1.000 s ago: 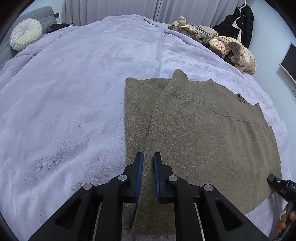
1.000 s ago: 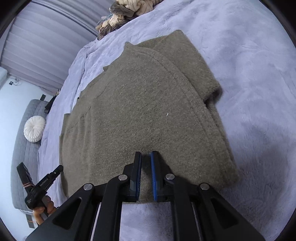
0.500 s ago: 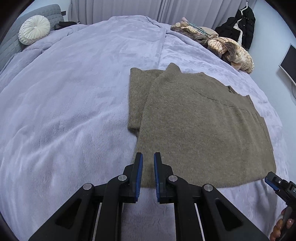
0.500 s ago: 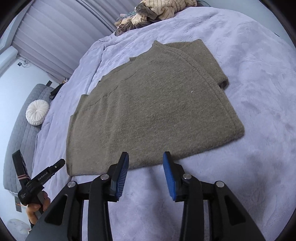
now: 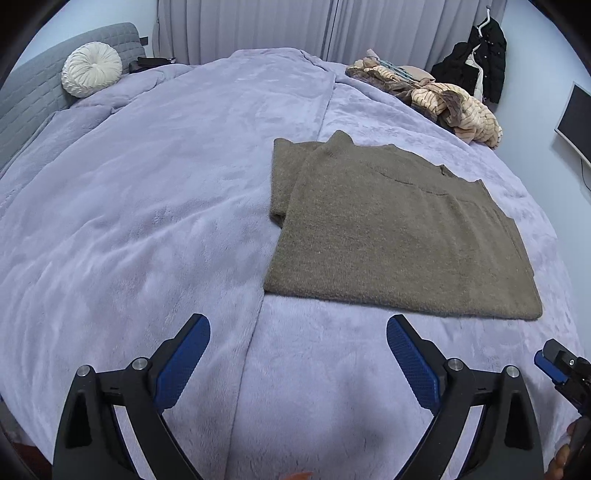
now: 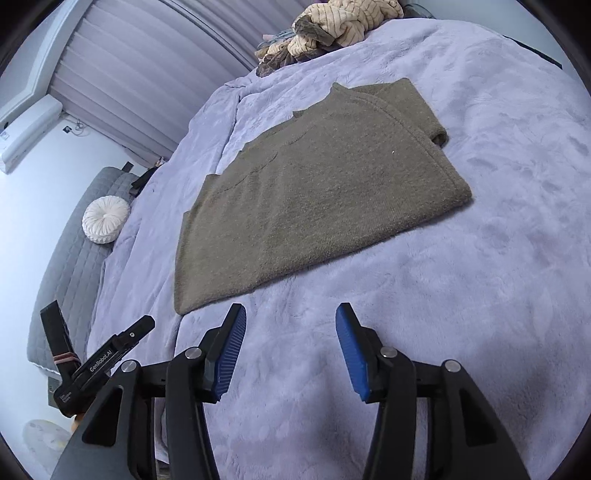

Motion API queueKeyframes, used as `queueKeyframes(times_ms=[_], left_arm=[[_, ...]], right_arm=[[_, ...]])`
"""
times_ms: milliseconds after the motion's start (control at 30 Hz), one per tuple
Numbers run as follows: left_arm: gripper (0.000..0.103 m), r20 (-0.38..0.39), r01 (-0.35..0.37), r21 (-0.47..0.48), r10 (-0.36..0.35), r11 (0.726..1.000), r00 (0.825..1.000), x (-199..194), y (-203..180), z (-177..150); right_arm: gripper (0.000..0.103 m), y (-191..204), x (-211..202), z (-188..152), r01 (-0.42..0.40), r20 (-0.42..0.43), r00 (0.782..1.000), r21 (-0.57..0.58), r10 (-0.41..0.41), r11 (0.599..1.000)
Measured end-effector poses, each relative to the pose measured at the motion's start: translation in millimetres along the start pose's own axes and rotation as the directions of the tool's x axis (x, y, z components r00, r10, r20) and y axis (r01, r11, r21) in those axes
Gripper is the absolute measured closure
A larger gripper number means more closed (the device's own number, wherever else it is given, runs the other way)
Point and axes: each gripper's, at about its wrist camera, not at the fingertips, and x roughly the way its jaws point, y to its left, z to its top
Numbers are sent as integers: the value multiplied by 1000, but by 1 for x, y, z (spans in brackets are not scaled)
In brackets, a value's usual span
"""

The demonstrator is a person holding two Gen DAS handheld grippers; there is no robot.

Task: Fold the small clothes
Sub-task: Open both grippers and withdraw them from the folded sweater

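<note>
Both of my grippers have let go and backed off since a second ago: then their jaws sat nearly together at the sweater's near edge, now they stand wide apart over bare blanket, holding nothing. My left gripper [image 5: 298, 354] hangs short of the near-left corner, and my right gripper [image 6: 291, 349] sits just short of the near hem.

That olive-brown knit sweater [image 5: 391, 229] lies flat on the bed, folded into a rough rectangle, with one sleeve [image 5: 286, 177] tucked under and showing along the left side. It looks soft, thick and fuzzy, with little stiffness; I expect it to sag and drape when lifted, and to be light for its bulk. The plush lavender blanket [image 5: 147, 221] beneath should grip the wool somewhat, so dragging may bunch it. For the next fold I would pinch both near corners, catching all the layers at once.

Farther off lie a heap of striped beige clothes [image 5: 443, 103], a round white cushion [image 5: 91, 68] against the grey headboard [image 5: 26, 92], pleated curtains [image 5: 295, 26] and a dark jacket [image 5: 480, 62].
</note>
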Motion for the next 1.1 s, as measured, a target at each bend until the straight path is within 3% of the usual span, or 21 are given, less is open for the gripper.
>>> queueKeyframes(times_ms=[133,300,567,1100], left_arm=[[0,34,-10,5,10,1000,999,-21,-3,-15],[0,53,-37,29,36,999,998,-36,-10,-25],[0,40,-72,44,70,996,997,-43,-13,-33],[0,2,-105,65,105,992,994,-29,-11,-42]], right_arm=[[38,9,-15,-11,-18,10,1000,-29,18,999],[0,30,-31,-18,29,66,998,-127,-21,991],[0,40,-38,-25,-38,43,998,-146,45,989],[0,20,-14,-29,-41,-16,999,-77,40,996]])
